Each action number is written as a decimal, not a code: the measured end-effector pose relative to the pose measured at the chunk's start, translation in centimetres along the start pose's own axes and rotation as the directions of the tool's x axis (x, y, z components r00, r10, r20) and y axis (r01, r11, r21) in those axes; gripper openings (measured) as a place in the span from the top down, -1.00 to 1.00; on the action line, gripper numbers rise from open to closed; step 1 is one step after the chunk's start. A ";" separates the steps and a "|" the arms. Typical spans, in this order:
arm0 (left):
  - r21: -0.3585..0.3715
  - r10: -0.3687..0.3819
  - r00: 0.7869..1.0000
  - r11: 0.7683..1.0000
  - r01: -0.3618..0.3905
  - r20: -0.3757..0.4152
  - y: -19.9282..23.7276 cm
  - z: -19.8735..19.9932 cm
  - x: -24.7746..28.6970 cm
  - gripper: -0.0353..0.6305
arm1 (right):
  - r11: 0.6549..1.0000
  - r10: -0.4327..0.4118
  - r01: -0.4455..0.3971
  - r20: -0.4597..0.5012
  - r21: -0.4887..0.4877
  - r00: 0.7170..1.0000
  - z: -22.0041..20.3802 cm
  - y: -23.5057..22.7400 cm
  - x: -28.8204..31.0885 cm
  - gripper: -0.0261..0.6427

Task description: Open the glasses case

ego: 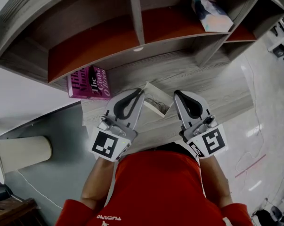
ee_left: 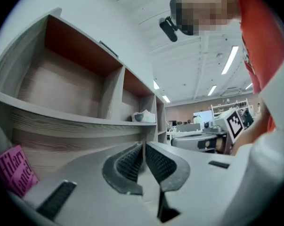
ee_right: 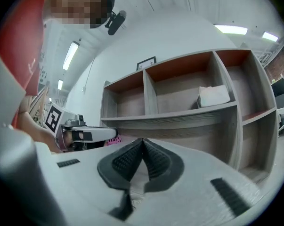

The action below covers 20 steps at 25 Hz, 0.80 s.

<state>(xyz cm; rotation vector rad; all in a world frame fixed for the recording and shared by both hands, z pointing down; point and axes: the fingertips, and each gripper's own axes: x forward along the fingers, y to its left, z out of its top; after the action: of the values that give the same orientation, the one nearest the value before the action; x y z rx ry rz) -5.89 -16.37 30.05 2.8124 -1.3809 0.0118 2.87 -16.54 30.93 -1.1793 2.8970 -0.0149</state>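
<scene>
While left gripper (ego: pixel 141 92) and right gripper (ego: pixel 176 93) hang pressed together, empty, keep both clear of white case (ego: pixel 157 100); lid looks open.

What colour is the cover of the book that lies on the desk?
Bright pink, with white and dark lettering. The book shows best in the head view.

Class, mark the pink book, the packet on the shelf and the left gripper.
pink book (ego: pixel 89 83), head view, its cover.
packet (ego: pixel 211 15), head view, its middle.
left gripper (ego: pixel 141 91), head view, between its shut jaw tips.
</scene>
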 end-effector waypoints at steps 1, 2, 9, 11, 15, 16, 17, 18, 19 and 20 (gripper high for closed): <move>0.004 0.001 1.000 1.000 -0.001 0.006 -0.2 0.3 -0.3 0.83 | 1.000 -0.003 0.003 0.020 0.001 1.000 0.6 0.1 -0.2 0.90; 0.013 0.001 1.000 1.000 -0.002 0.014 -0.3 0.6 -0.6 0.84 | 1.000 -0.006 0.006 0.038 0.002 0.999 1.2 0.2 -0.4 0.90; 0.064 0.010 0.999 0.998 -0.013 0.051 -0.8 2.0 -1.4 0.86 | 1.000 -0.017 0.016 0.094 0.011 0.995 2.7 0.5 -1.2 0.91; 0.068 0.008 0.999 0.998 -0.011 0.052 -0.9 2.0 -1.3 0.87 | 1.000 -0.020 0.019 0.094 0.013 0.995 2.8 0.4 -1.3 0.91; 0.073 0.005 0.999 0.997 -0.009 0.052 -1.1 2.0 -1.3 0.87 | 1.000 -0.019 0.018 0.091 0.011 0.996 2.7 0.4 -1.4 0.91; 0.073 0.004 0.999 0.997 -0.007 0.051 -1.1 1.9 -1.3 0.87 | 1.000 -0.018 0.017 0.089 0.009 0.996 2.6 0.4 -1.4 0.91; 0.073 0.002 0.999 0.997 -0.006 0.050 -1.2 1.9 -1.2 0.87 | 1.000 -0.016 0.015 0.088 0.008 0.996 2.6 0.5 -1.4 0.91; 0.074 0.001 0.999 0.997 -0.004 0.048 -1.2 1.8 -1.2 0.87 | 1.000 -0.013 0.012 0.086 0.007 0.996 2.6 0.6 -1.4 0.91; 0.073 0.000 0.999 0.997 -0.004 0.047 -1.2 1.8 -1.2 0.87 | 1.000 -0.010 0.009 0.084 0.005 0.996 2.6 0.6 -1.4 0.91; 0.072 0.001 0.999 0.997 -0.004 0.046 -1.2 1.8 -1.2 0.87 | 1.000 -0.007 0.007 0.082 0.003 0.997 2.6 0.7 -1.3 0.91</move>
<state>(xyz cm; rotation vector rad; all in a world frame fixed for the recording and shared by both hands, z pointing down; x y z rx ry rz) -5.63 -14.70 28.24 2.8866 -1.4217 -0.0029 3.42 -15.13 28.37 -1.1606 2.8212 0.0293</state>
